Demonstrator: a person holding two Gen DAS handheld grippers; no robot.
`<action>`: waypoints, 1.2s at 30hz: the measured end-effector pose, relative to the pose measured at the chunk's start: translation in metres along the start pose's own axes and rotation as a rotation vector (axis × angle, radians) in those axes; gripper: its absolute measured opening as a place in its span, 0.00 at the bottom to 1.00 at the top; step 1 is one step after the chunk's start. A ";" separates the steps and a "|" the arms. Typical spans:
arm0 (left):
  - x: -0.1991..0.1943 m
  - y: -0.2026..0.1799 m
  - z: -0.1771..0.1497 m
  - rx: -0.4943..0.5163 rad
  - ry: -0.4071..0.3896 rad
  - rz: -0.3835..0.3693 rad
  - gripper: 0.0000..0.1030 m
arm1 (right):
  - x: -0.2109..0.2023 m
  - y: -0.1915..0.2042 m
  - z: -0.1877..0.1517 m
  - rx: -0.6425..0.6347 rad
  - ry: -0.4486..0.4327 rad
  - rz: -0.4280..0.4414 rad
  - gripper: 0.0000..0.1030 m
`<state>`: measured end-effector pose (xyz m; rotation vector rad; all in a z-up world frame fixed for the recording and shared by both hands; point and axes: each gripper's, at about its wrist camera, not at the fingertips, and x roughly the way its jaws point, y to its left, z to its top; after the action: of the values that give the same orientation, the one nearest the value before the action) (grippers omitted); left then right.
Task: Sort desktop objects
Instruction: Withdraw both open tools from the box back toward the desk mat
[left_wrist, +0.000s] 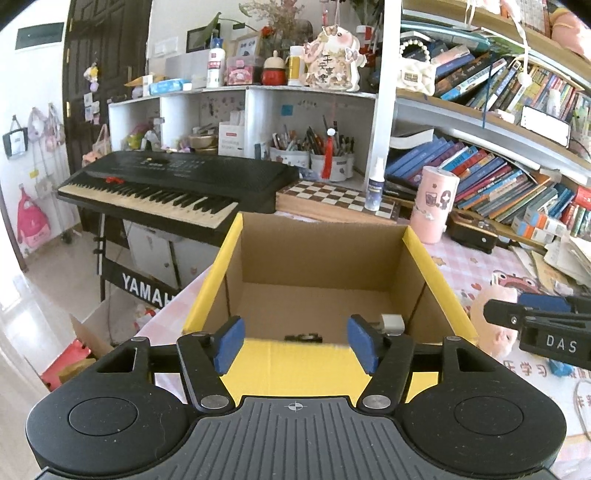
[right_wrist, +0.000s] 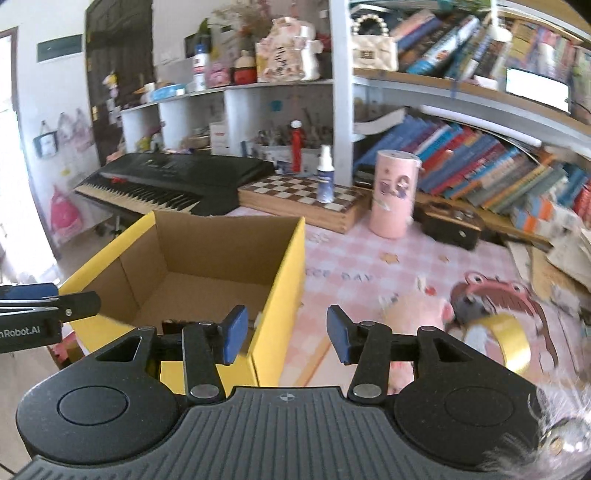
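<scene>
My left gripper (left_wrist: 295, 341) hangs half open and empty over the near rim of the yellow box (left_wrist: 280, 365), where small sorted things already lie. My right gripper (right_wrist: 284, 334), also half open and empty, points past the box's right wall toward the pink plush toy (right_wrist: 421, 310) and the tape roll (right_wrist: 511, 341), both unsorted on the desk's middle part.

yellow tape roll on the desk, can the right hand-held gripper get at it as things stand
Probably yes: the yellow tape roll lies just right of the open, empty right hand-held gripper, with only the pink plush pig close beside it.

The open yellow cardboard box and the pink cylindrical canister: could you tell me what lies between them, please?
Only bare pink checked tablecloth, in the right wrist view, between box and canister.
</scene>
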<state>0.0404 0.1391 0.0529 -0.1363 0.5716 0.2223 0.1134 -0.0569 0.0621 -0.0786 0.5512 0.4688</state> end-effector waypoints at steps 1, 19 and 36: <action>-0.003 0.001 -0.003 -0.002 0.001 0.000 0.62 | -0.005 0.002 -0.005 0.005 -0.003 -0.008 0.44; -0.055 0.015 -0.059 0.017 0.029 -0.018 0.63 | -0.076 0.042 -0.090 0.032 -0.021 -0.101 0.55; -0.062 -0.020 -0.082 0.098 0.069 -0.141 0.70 | -0.108 0.044 -0.124 0.005 0.023 -0.137 0.67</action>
<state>-0.0483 0.0934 0.0199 -0.0892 0.6379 0.0527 -0.0480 -0.0857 0.0149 -0.1165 0.5655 0.3336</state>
